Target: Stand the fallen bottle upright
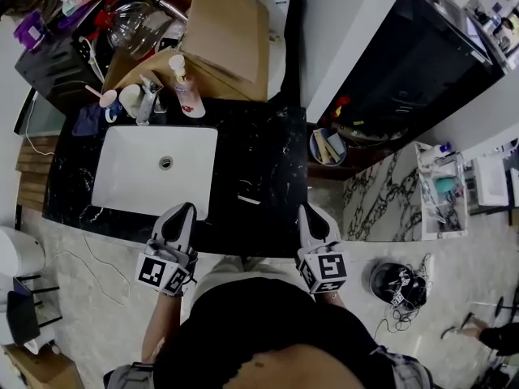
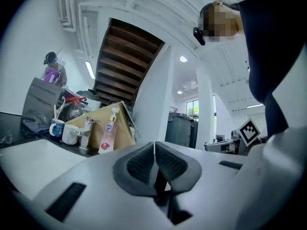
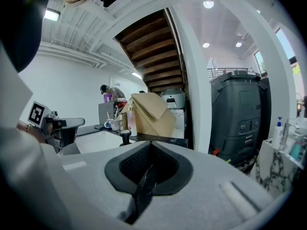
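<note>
A clear pump bottle point(image 1: 185, 87) of pink soap stands upright at the back of the black marble counter point(image 1: 268, 160), just right of the faucet point(image 1: 148, 97). It also shows in the left gripper view, the bottle point(image 2: 108, 135) standing in front of the cardboard. My left gripper point(image 1: 185, 210) hovers over the counter's front edge by the sink, jaws shut with nothing between them; its pads point(image 2: 144, 164) meet. My right gripper point(image 1: 306, 211) sits at the front edge further right, also shut and empty, its pads point(image 3: 158, 166) together. Both are far from the bottle.
A white sink point(image 1: 122, 189) is set into the counter. Folded cardboard point(image 1: 219, 31) leans behind the bottle, with mugs point(image 1: 122, 100) and a glass pot point(image 1: 134, 23) to its left. A small dark object point(image 1: 246, 190) stands mid-counter. A person point(image 2: 52, 72) is in the far background.
</note>
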### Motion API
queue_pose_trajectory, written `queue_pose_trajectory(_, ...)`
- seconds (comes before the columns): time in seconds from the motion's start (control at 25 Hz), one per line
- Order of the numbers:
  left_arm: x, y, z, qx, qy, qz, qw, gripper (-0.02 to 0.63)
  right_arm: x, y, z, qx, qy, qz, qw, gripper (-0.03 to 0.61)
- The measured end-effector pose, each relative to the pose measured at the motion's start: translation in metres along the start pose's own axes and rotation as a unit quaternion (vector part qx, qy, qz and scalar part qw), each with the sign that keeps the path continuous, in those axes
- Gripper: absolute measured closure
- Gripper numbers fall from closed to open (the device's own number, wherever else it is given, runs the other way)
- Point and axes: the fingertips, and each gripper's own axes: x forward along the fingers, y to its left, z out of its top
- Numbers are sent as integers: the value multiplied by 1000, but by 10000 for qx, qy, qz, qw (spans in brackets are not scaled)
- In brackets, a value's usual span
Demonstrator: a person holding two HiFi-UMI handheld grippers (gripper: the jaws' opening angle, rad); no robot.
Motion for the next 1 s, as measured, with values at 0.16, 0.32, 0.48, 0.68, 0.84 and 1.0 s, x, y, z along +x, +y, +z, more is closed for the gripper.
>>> queue_pose_trajectory(0.16,3,-7,-3,40,106,-87,9999,611,2,3,1,-49,16,71,10000,574)
queue_pose_trajectory(0.32,7,-9,-11,-45,238,-92,9997,611,4,5,2,-89,73,106,9999,575)
queue_pose_trajectory(0.48,11,-14,-17,102,413,-165,9990,611,5,9,0,-159,105,167,9997,575)
queue_pose_trajectory(0.68,15,-17,-22,118,546,-219,9982,611,5,11,1,-246,86,196,9995,575)
queue_pose_trajectory(0.84,17,-22,-24,231,600,-319,9974,611,5,12,0,-213,100,204,9995,575)
queue_pose_trajectory(1.0,19,-23,-26,269,640,-327,9970,611,5,12,1,-197,101,218,9995,575)
